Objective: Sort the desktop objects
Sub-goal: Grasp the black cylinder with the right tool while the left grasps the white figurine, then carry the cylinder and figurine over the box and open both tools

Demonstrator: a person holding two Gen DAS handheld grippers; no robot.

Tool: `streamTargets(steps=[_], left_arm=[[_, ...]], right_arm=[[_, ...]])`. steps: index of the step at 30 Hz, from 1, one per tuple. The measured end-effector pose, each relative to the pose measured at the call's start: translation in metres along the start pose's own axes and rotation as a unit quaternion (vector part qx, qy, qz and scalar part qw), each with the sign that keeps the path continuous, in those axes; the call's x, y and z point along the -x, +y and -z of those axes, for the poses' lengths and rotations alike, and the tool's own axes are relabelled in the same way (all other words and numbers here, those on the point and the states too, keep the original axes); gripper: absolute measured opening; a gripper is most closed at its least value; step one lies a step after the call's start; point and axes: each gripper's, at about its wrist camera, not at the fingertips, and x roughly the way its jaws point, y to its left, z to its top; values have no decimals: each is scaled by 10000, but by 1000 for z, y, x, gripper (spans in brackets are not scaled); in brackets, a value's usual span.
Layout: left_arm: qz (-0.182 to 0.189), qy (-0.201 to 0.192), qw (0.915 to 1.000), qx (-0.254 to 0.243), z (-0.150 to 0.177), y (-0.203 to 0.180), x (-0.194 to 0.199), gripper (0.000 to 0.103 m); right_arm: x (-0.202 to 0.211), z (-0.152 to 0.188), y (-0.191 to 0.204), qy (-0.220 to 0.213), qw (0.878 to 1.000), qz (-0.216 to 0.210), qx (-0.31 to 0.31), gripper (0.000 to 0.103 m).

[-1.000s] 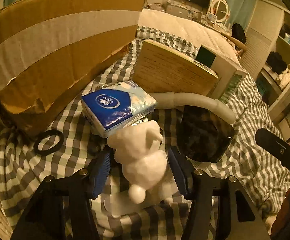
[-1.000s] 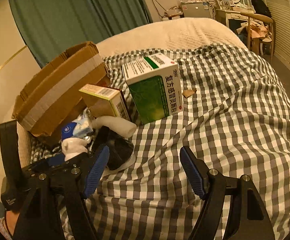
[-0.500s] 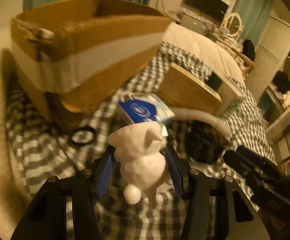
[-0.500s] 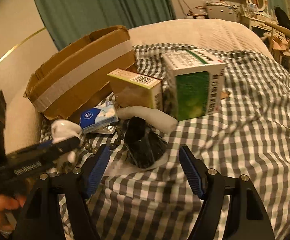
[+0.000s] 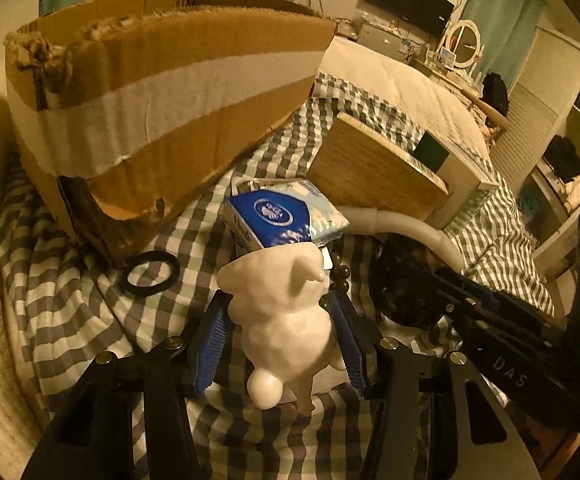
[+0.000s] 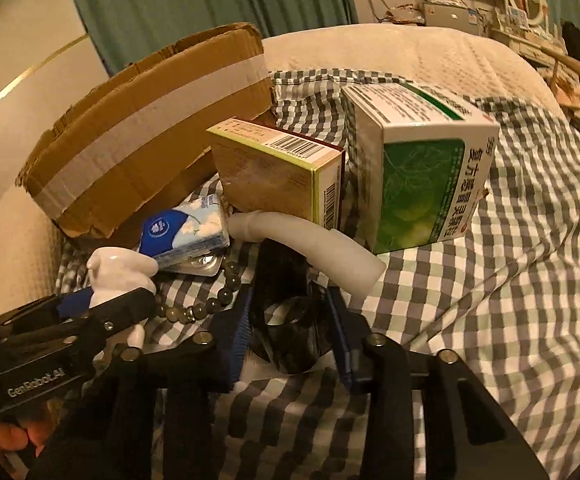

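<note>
Left wrist view: left tongs (image 5: 280,330) clamped on one white figurine (image 5: 282,320); right tongs (image 6: 290,330) astride one black roll (image 6: 290,320), contact unclear.

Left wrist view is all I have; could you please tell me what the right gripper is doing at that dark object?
Observer: The right gripper has its pads against both sides of the dark roll.
Operator: Thank you; what does the big box's far side look like?
Observer: The big box has a green front with printed characters.
Operator: Is anything under the tissue pack?
Observer: A silver blister pack sticks out beneath the tissue pack.
</note>
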Motion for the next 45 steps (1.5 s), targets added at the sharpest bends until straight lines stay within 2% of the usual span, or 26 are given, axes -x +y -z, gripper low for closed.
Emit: streamTargets(steps=[3, 9, 17, 22, 25, 29, 32, 35, 40, 43, 45], left_arm=[[-41, -31, 10000, -4, 1, 0, 0, 53], [59, -235, 9996, -126, 2, -7, 14, 53], [406, -515, 9976, -208, 6, -11, 50, 53], [645, -815, 9943, -254, 3, -12, 82, 53], [770, -1031, 9913, -257, -2, -10, 104, 53], [885, -1345, 9868, -197, -21, -3, 134, 53], [1017, -1626, 9814, -29, -49, 11, 156, 53], [913, -1830, 9789, 23, -82, 27, 167, 53], [543, -1950, 9793, -55, -140, 65, 148, 53], [301, -1830, 9826, -70, -151, 88, 119, 53], [268, -1728, 9846, 25, -151, 99, 102, 53]], right_arm=[[8, 0, 2, -36, 9999, 105, 115, 28], [38, 18, -5, 40, 9999, 150, -70, 28], [94, 41, 4, -148, 9989, 420, -149, 28], [109, 45, 16, -86, 9980, 613, -129, 28], [127, 31, 23, -322, 9974, 625, -154, 28], [159, 2, 38, -656, 9968, 416, -192, 28], [175, -32, 61, -911, 9954, 300, 51, 28], [177, -75, 86, -1071, 9941, -48, 185, 28], [143, -133, 132, -1127, 9916, -460, 433, 28], [102, -159, 153, -1061, 9918, -517, 486, 28], [82, -169, 158, -982, 9927, -529, 453, 28]])
